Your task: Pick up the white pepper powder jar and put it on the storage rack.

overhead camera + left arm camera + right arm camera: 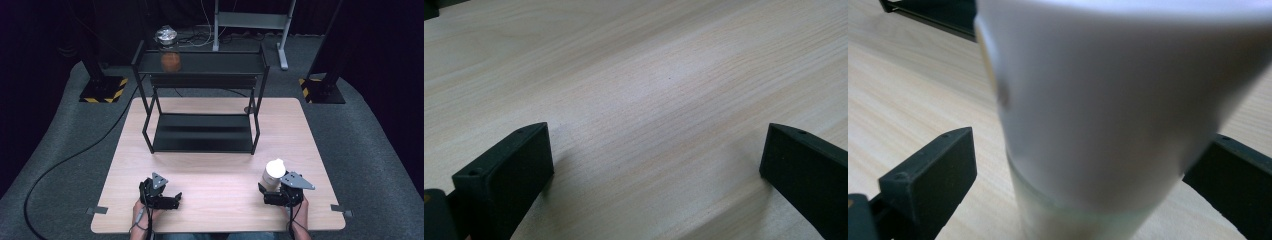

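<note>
Straddling the white bottle (1108, 115), the right gripper (281, 192) is gaping ungripped; closing off-centre risks toppling it. Left gripper (656, 165) is idling released.

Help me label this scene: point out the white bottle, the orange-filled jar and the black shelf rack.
white bottle (274, 172), high view, on its cap.
orange-filled jar (170, 61), high view, on the orange contents.
black shelf rack (200, 133), high view, on its lower shelf.

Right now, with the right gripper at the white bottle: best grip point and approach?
Grip the white bottle low on its narrower body, below the wide cap, coming level from the person's side. It stands upright between the right gripper's open jaws; the round body suits a side pinch.
</note>
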The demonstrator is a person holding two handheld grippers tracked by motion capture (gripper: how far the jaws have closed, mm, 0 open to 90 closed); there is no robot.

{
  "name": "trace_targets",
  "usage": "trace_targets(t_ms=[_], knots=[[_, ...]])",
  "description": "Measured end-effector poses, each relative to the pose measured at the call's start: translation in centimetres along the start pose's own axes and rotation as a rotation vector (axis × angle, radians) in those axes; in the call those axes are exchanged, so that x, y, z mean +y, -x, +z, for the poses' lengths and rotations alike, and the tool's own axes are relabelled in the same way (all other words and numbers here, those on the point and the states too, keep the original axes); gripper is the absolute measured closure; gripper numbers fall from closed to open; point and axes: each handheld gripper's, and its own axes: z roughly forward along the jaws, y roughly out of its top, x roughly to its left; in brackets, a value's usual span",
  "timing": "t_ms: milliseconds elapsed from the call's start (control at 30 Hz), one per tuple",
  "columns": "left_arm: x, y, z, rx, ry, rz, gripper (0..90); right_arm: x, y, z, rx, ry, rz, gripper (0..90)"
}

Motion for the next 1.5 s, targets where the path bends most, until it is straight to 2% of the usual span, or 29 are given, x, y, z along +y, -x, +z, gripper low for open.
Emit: trace_targets(t_ms=[200, 233, 267, 333, 400, 467, 500, 533, 600, 767, 833, 1033, 1167, 1333, 1500], knots=[[0.0, 0.0, 0.1, -0.002, 0.001, 0.004, 0.2, 0.1, -0.1, 0.5, -0.001, 0.012, 0.0, 0.9], [0.0, 0.0, 0.1, -0.002, 0.001, 0.004, 0.2, -0.2, 0.0, 0.4, 0.008, 0.024, 0.001, 5.2], [0.0, 0.0, 0.1, -0.002, 0.001, 0.004, 0.2, -0.3, 0.2, 0.4, 0.018, 0.025, 0.01, 6.1], [0.0, 0.0, 0.1, -0.002, 0.002, 0.003, 0.2, -0.5, 0.4, 0.5, 0.032, 0.016, 0.017, 14.5], [0.0, 0.0, 0.1, -0.003, 0.001, 0.004, 0.2, -0.6, 0.5, 0.5, 0.03, 0.007, 0.025, 21.1], [0.0, 0.0, 0.1, -0.003, 0.001, 0.004, 0.2, -0.6, 0.6, 0.5, 0.033, 0.001, 0.031, 22.9], [0.0, 0.0, 0.1, -0.002, 0.001, 0.004, 0.2, -0.8, 0.5, 0.4, 0.013, 0.0, 0.049, 28.7], [0.0, 0.0, 0.1, -0.003, 0.001, 0.004, 0.2, -1.1, 0.8, 0.4, 0.025, 0.005, 0.06, 28.7], [0.0, 0.0, 0.1, -0.003, 0.001, 0.004, 0.2, -1.3, 0.6, 0.3, 0.016, 0.016, 0.06, 29.6], [0.0, 0.0, 0.1, -0.003, 0.001, 0.003, 0.2, -1.0, 0.5, 0.3, 0.012, 0.009, 0.053, 29.7], [0.1, 0.0, 0.1, -0.003, 0.0, 0.003, 0.3, -1.1, 0.7, 0.2, 0.021, 0.017, 0.069, 29.7], [0.0, 0.0, 0.1, -0.002, 0.002, 0.001, 0.3, -0.7, 0.8, -0.3, 0.026, 0.037, 0.068, 29.8], [0.0, 0.0, 0.1, -0.003, 0.002, 0.001, 0.3, 0.1, 0.5, -0.8, 0.023, 0.059, 0.045, 29.8], [0.0, 0.0, 0.1, -0.002, 0.002, 0.001, 0.3, 1.0, 0.5, -1.0, 0.035, 0.07, 0.039, 29.8], [0.0, 0.0, 0.1, -0.003, 0.003, 0.0, 0.3, 2.6, 0.4, -1.1, 0.048, 0.08, 0.023, 29.8]])
